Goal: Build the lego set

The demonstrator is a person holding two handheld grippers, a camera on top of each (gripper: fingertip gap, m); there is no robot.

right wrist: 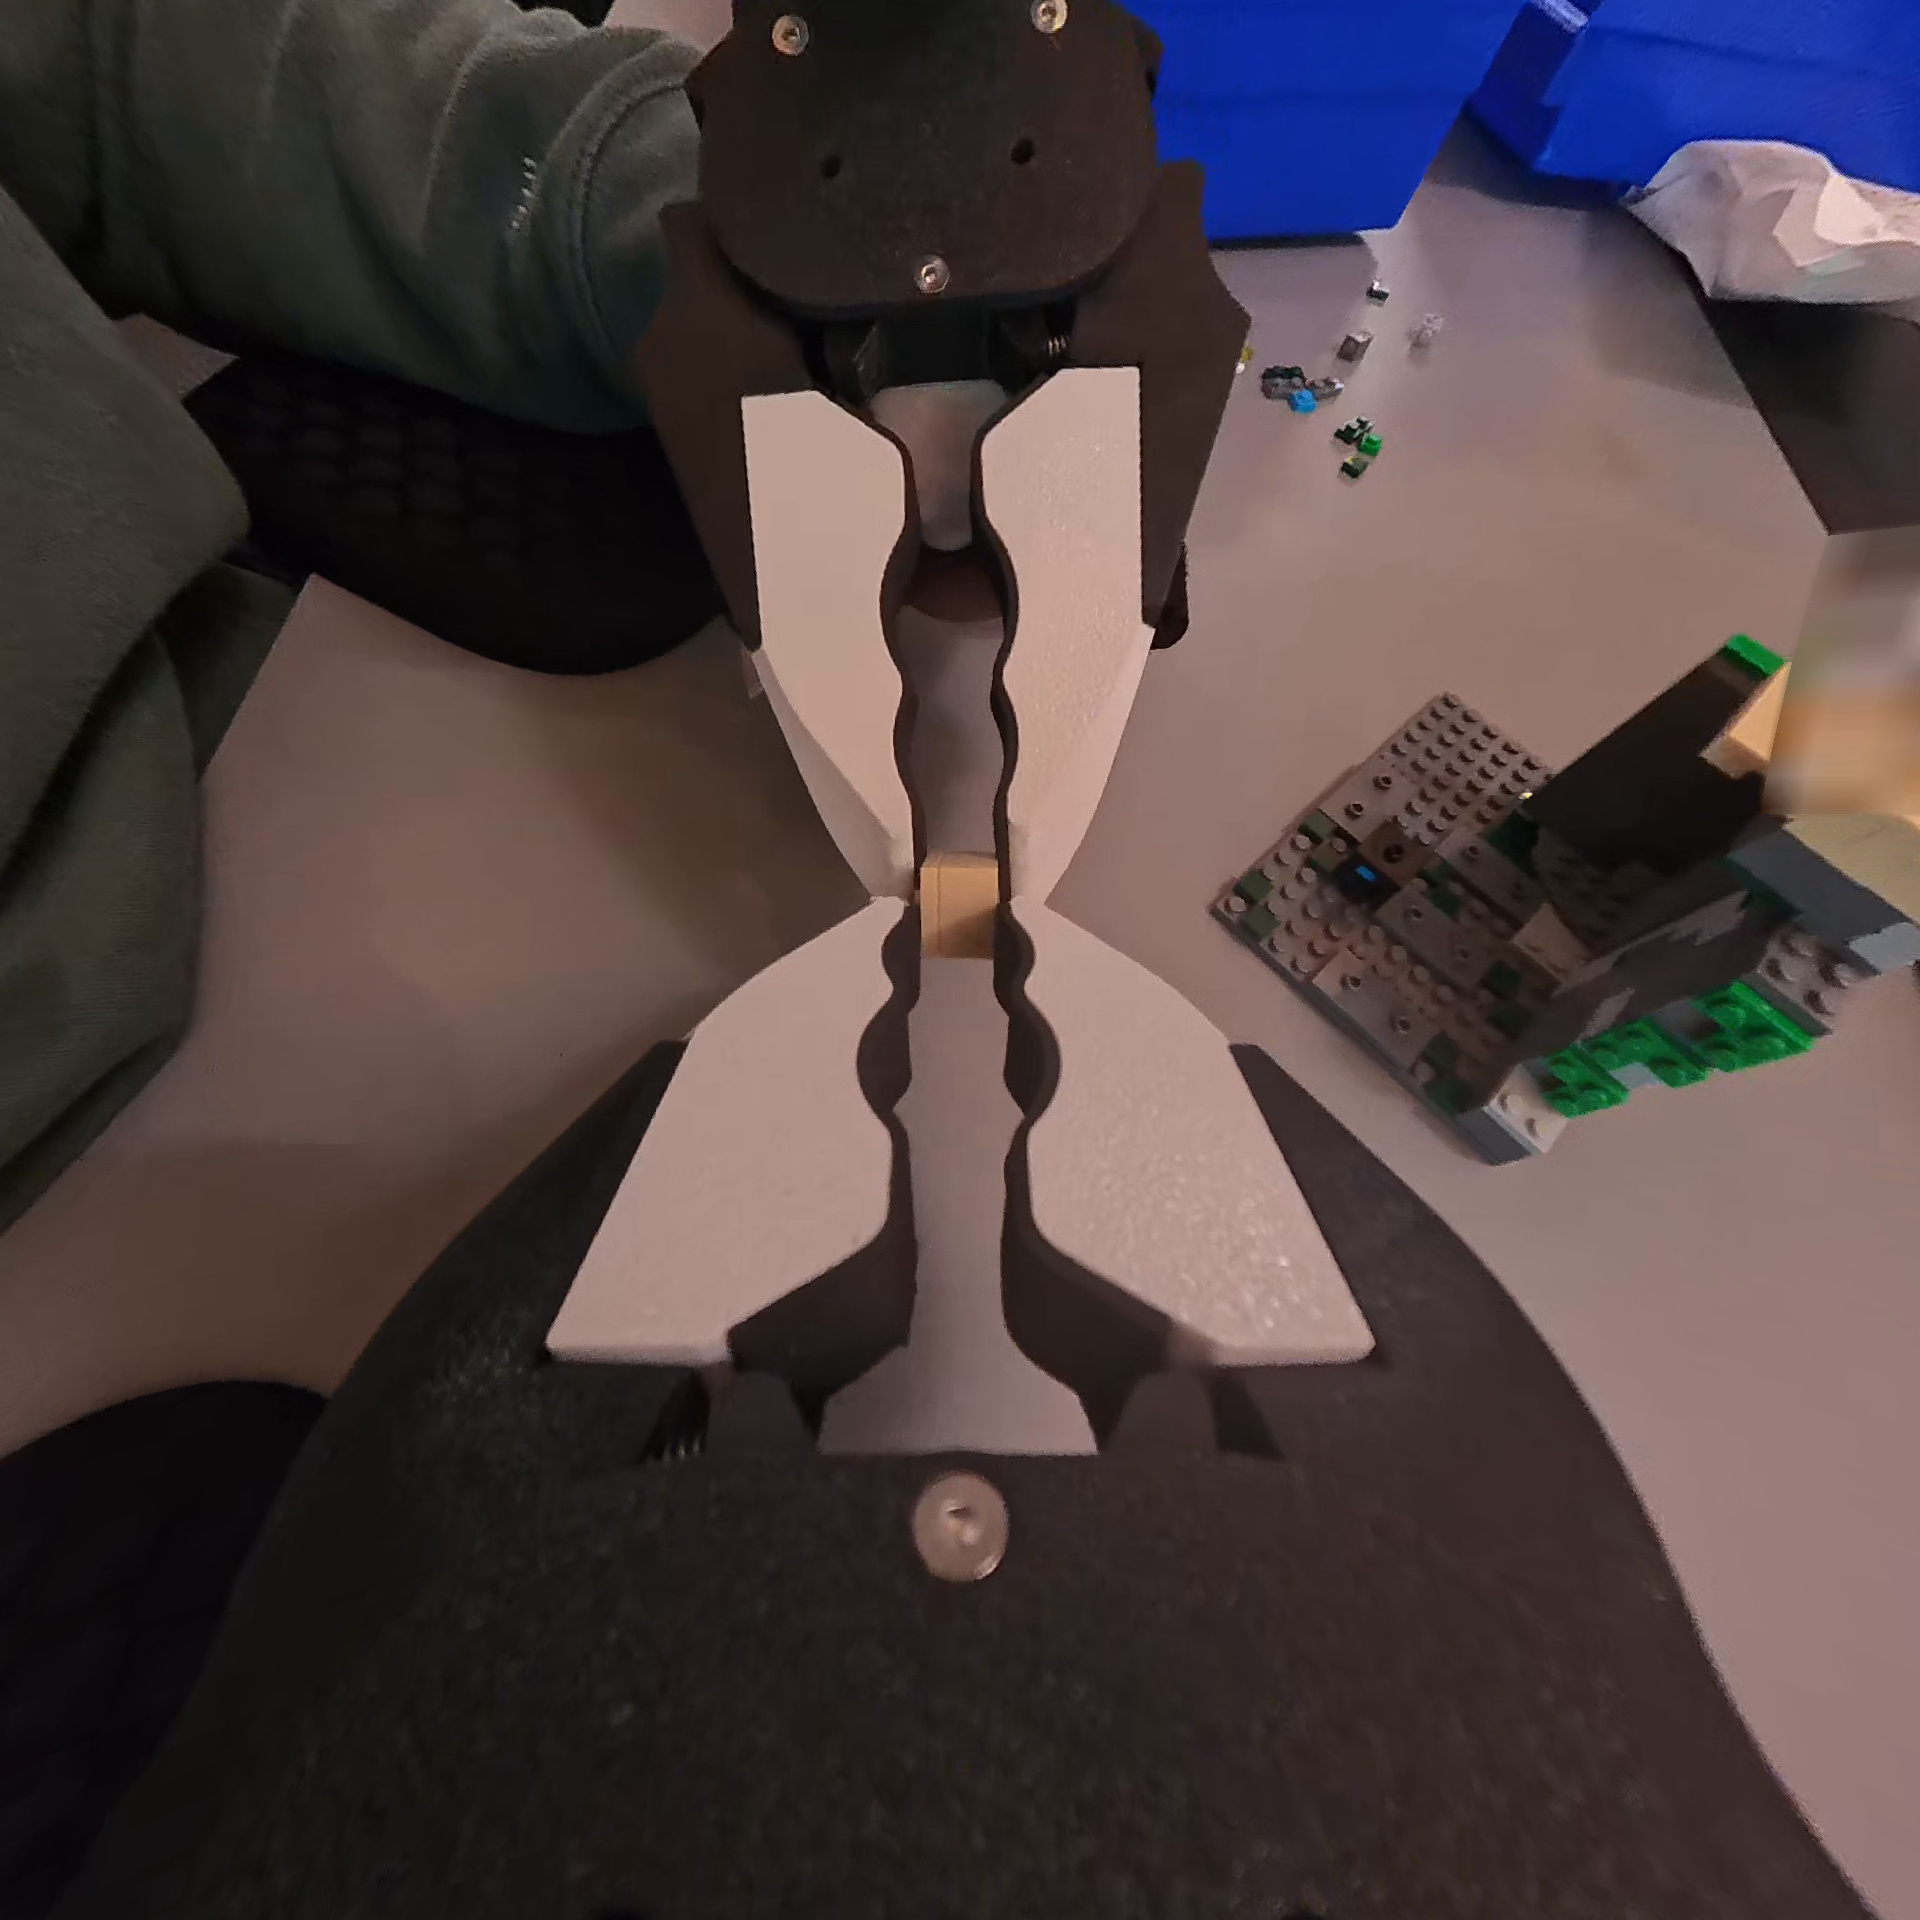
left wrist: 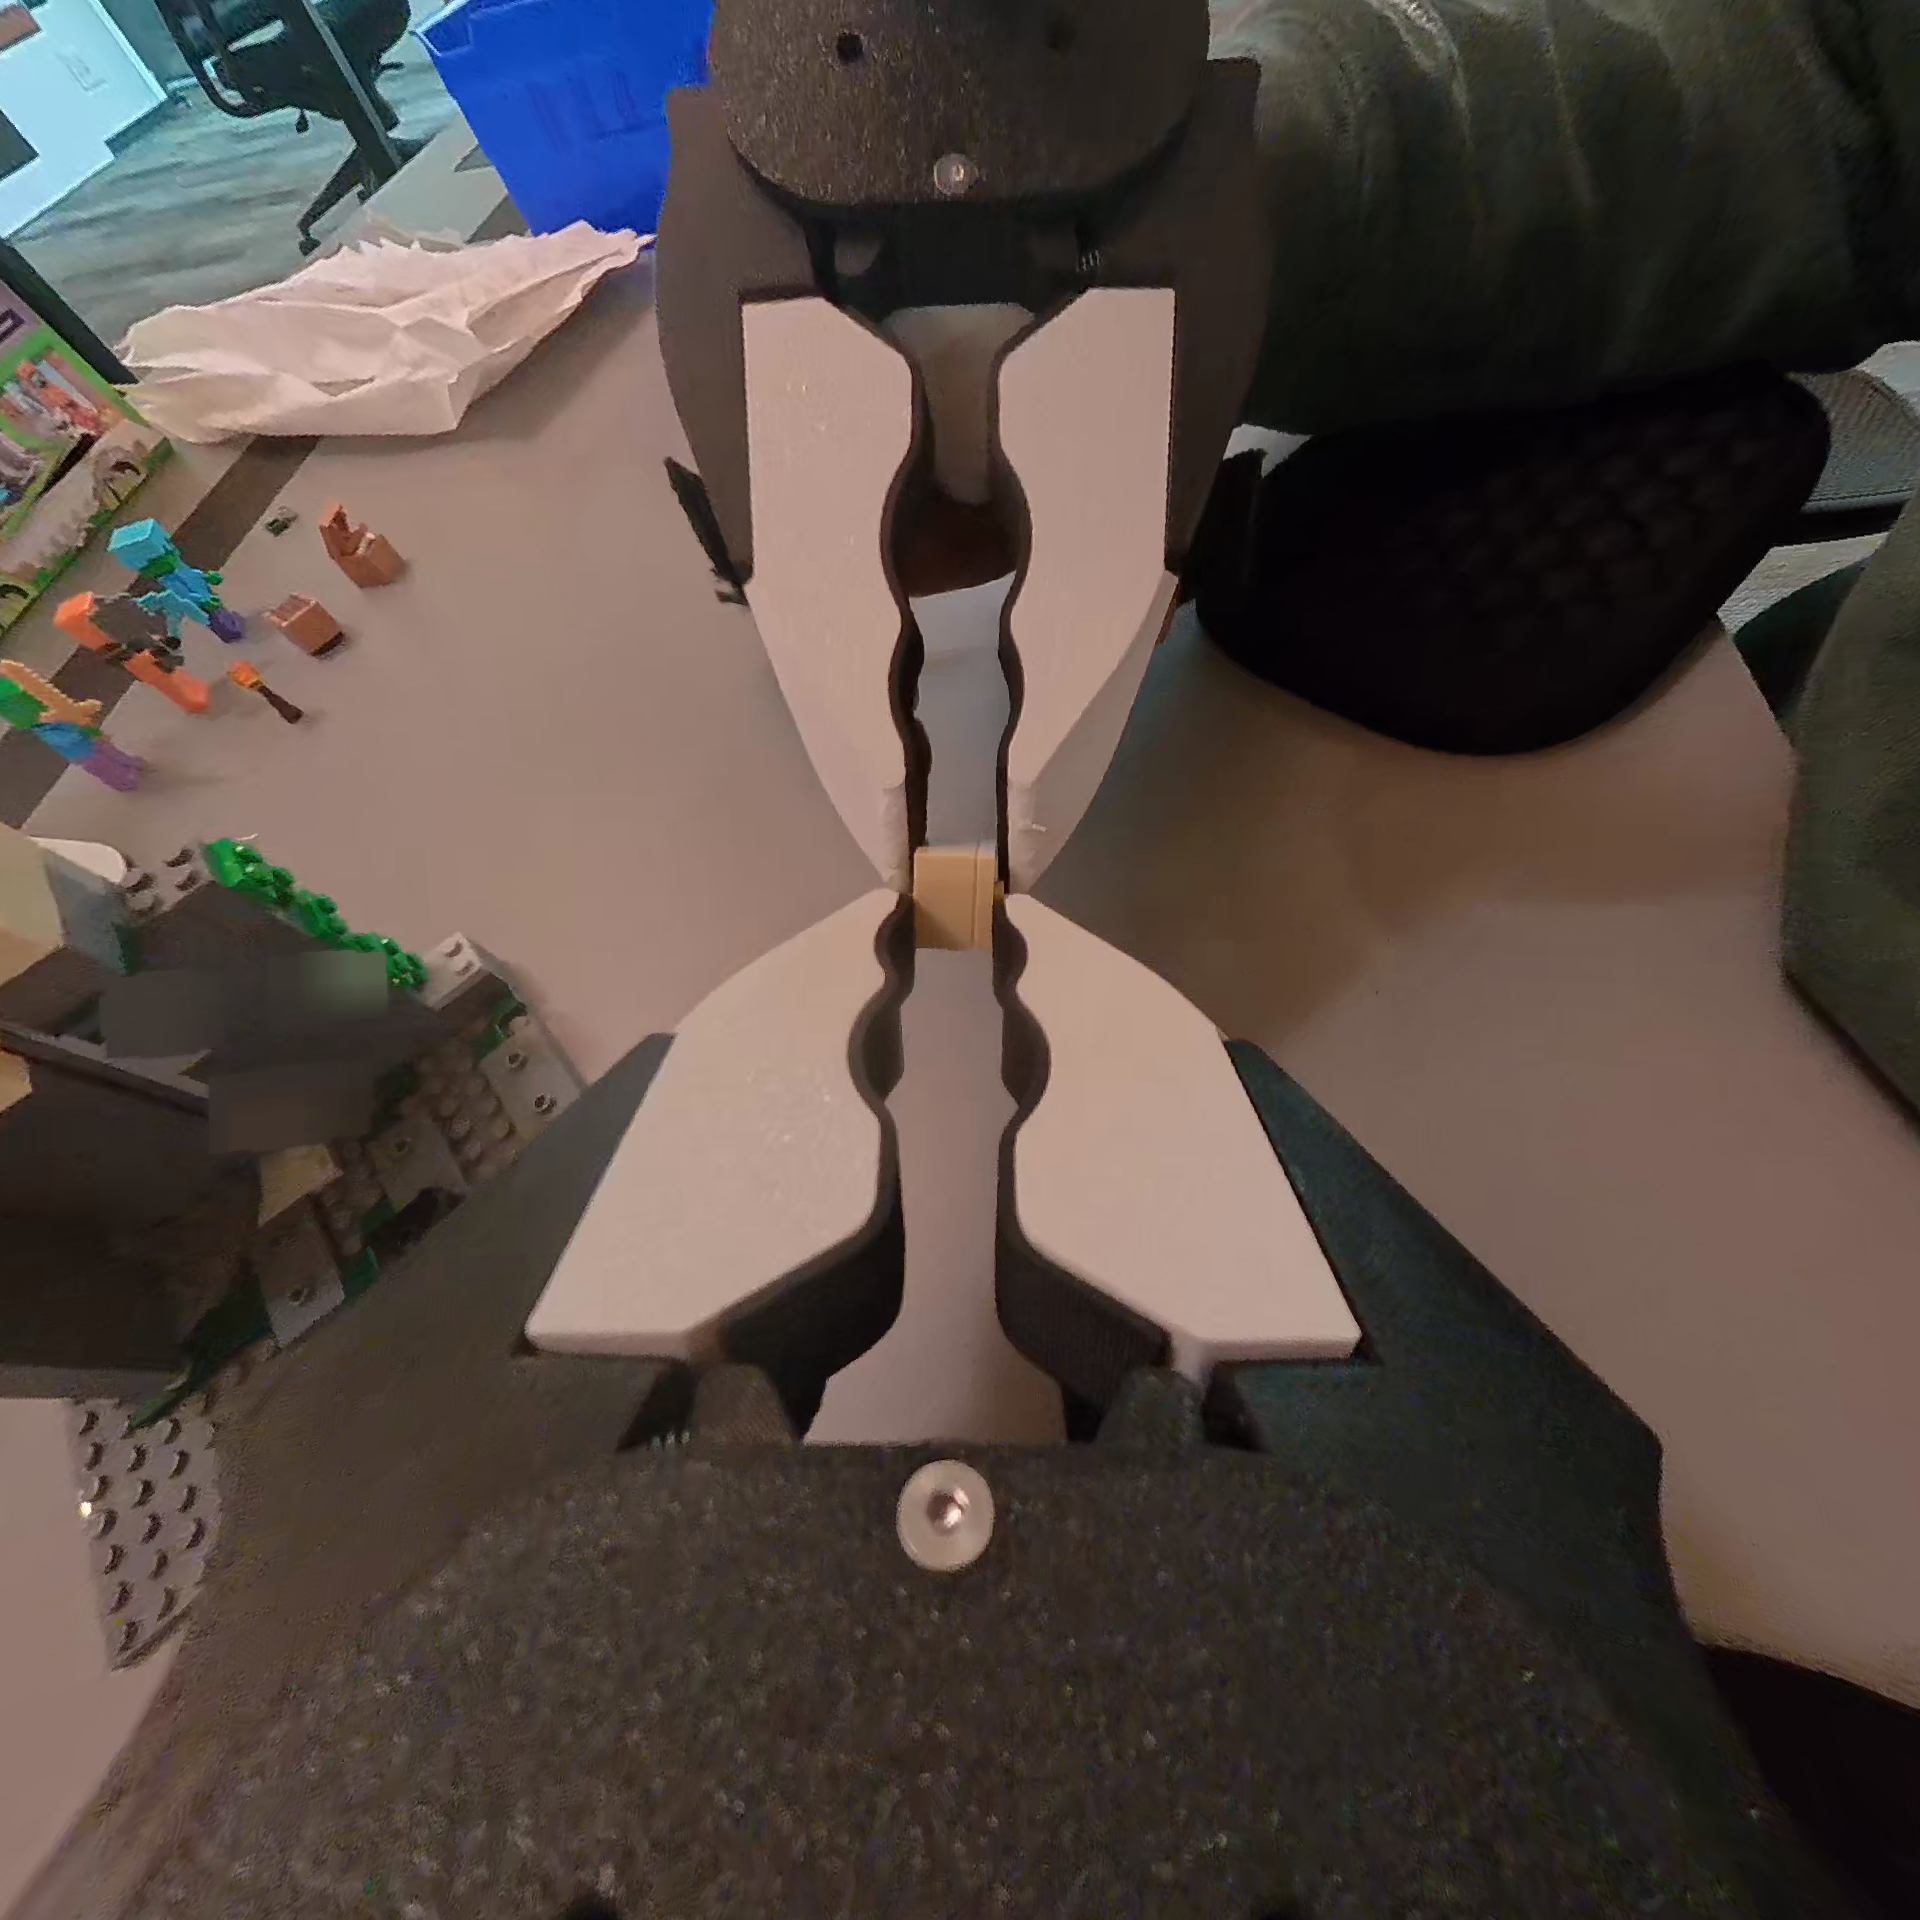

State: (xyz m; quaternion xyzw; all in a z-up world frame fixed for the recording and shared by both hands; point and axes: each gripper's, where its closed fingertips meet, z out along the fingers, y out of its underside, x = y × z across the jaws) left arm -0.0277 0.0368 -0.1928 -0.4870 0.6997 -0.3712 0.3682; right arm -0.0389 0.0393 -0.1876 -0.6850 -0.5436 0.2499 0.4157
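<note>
Left wrist view has the left gripper (left wrist: 954, 935) reaching forward over the table (left wrist: 540, 748), meeting the right gripper (left wrist: 956, 862) tip to tip, the two pointed at each other in one line. A tan brick (left wrist: 954, 896) sits between both pairs of tips: each gripper is closed on it from its own side, white fingers (left wrist: 769, 1153) nearly together with only the brick's width between them. A person's green sleeve (left wrist: 1538, 197) shows behind the right gripper.

Right wrist view gives the mirror of this: the right gripper (right wrist: 958, 940) below, the left gripper (right wrist: 956, 873) above, and the brick (right wrist: 958, 904) pinched at the meeting point, held clear above the table (right wrist: 1455, 1351).

Taking the brick as landmark, the lego build (right wrist: 1579, 935), grey plates with green studs and a dark peak, stands on the table to the right of it in the right wrist view, and low to the left (left wrist: 312, 1091) in the left wrist view, well apart from the tips. Beyond the build in the left wrist view stand small figures (left wrist: 156, 613) and loose brown pieces (left wrist: 358, 545), then crumpled white paper (left wrist: 384, 322) and a blue bin (left wrist: 582, 104). Small loose bits (right wrist: 1340, 405) lie far beyond the brick in the right wrist view. Nothing lies between brick and build.
</note>
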